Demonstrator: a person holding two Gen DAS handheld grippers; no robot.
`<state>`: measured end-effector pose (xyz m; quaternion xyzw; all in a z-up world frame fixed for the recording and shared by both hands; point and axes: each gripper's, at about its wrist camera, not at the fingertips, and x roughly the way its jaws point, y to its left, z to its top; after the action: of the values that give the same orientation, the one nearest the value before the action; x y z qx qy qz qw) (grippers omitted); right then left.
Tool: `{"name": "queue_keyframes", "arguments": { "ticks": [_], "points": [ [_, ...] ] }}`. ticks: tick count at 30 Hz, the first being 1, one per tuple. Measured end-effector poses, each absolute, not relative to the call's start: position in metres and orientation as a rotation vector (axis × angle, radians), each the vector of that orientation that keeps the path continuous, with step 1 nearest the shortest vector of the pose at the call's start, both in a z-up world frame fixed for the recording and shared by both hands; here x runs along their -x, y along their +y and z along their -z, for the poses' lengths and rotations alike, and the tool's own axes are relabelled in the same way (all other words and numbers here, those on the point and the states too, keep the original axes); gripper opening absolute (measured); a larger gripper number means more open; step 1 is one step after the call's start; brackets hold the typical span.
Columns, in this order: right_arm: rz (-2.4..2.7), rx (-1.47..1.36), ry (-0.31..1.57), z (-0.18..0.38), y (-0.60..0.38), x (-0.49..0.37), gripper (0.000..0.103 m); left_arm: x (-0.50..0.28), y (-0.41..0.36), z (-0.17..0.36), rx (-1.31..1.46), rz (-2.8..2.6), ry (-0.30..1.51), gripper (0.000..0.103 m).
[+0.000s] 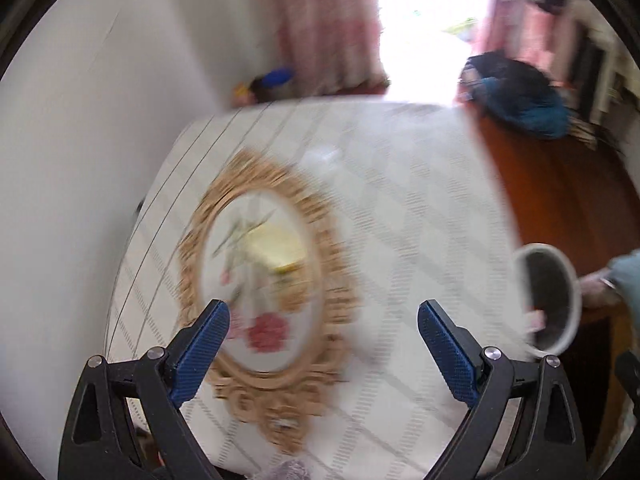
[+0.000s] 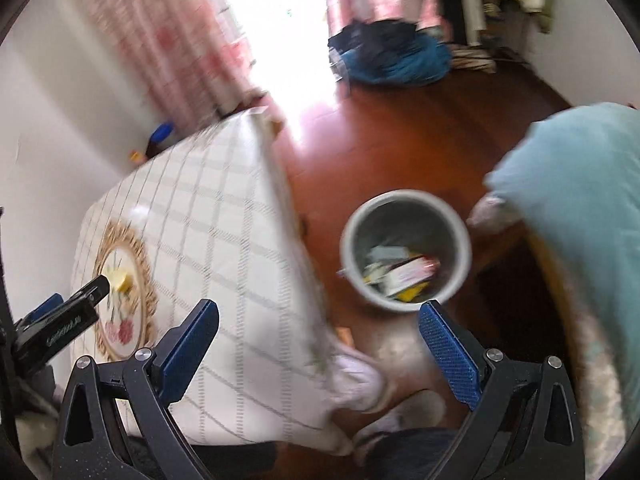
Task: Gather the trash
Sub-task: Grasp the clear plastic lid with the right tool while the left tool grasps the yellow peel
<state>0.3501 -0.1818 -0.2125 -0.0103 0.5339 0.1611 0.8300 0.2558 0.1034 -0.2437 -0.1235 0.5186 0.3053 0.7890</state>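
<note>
A yellow crumpled piece of trash [image 1: 276, 249] lies on the round gold-rimmed mat [image 1: 224, 216] on the table with the checked cloth [image 1: 400, 200]. It also shows in the right wrist view [image 2: 122, 278]. My left gripper [image 1: 323, 320] is open and empty above the mat, just short of the trash. My right gripper [image 2: 318, 322] is open and empty, between the table edge and the grey bin [image 2: 404, 248] on the floor. The bin holds several wrappers and cartons [image 2: 404, 272]. The bin shows at the right edge of the left wrist view [image 1: 550, 296]. The left gripper's body [image 2: 60, 320] shows at the left of the right wrist view.
The floor [image 2: 400, 140] is red-brown wood. A heap of dark and blue clothes [image 2: 392, 56] lies by the bright doorway. A pale blue cushion [image 2: 580, 200] is at the right. A white wall [image 1: 80, 160] runs along the table's left side. A white shoe [image 2: 360, 380] is below.
</note>
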Motion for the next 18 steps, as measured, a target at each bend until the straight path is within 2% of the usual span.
{"name": "queue_keyframes", "arguments": {
  "ticks": [2,3,4,6,10,11,12,14,15,17,18],
  "points": [
    [-0.375,0.049,1.163,0.237,-0.147,-0.347,0.101,-0.248,0.134,0.261,0.320,-0.678,1.139,0.096],
    [-0.385,0.056,1.176,0.246,-0.137,-0.346,0.096,-0.245,0.151,0.271,0.354,-0.691,1.152,0.096],
    [-0.399,0.070,1.189,0.259,-0.120,-0.346,0.082,-0.242,0.166,0.278,0.390,-0.688,1.155,0.096],
    [-0.395,0.093,1.217,0.282,-0.097,-0.348,0.066,-0.239,0.191,0.293,0.448,-0.691,1.148,0.095],
    [-0.419,0.070,1.260,0.312,-0.063,-0.352,0.064,-0.247,0.219,0.314,0.492,-0.656,1.143,0.095],
    [-0.428,0.080,1.261,0.317,-0.056,-0.354,0.063,-0.252,0.224,0.317,0.493,-0.646,1.143,0.092],
    [-0.434,0.087,1.262,0.320,-0.049,-0.354,0.063,-0.257,0.228,0.321,0.498,-0.624,1.140,0.076],
    [-0.455,0.117,1.263,0.324,-0.033,-0.357,0.063,-0.266,0.234,0.327,0.498,-0.602,1.153,0.052],
    [-0.464,0.127,1.262,0.324,-0.027,-0.360,0.063,-0.271,0.235,0.331,0.501,-0.582,1.154,0.034],
    [-0.485,0.142,1.263,0.325,-0.014,-0.366,0.063,-0.276,0.232,0.335,0.496,-0.549,1.154,0.017],
    [-0.497,0.151,1.261,0.323,-0.008,-0.370,0.063,-0.277,0.230,0.334,0.474,-0.546,1.144,0.013]
  ]
}}
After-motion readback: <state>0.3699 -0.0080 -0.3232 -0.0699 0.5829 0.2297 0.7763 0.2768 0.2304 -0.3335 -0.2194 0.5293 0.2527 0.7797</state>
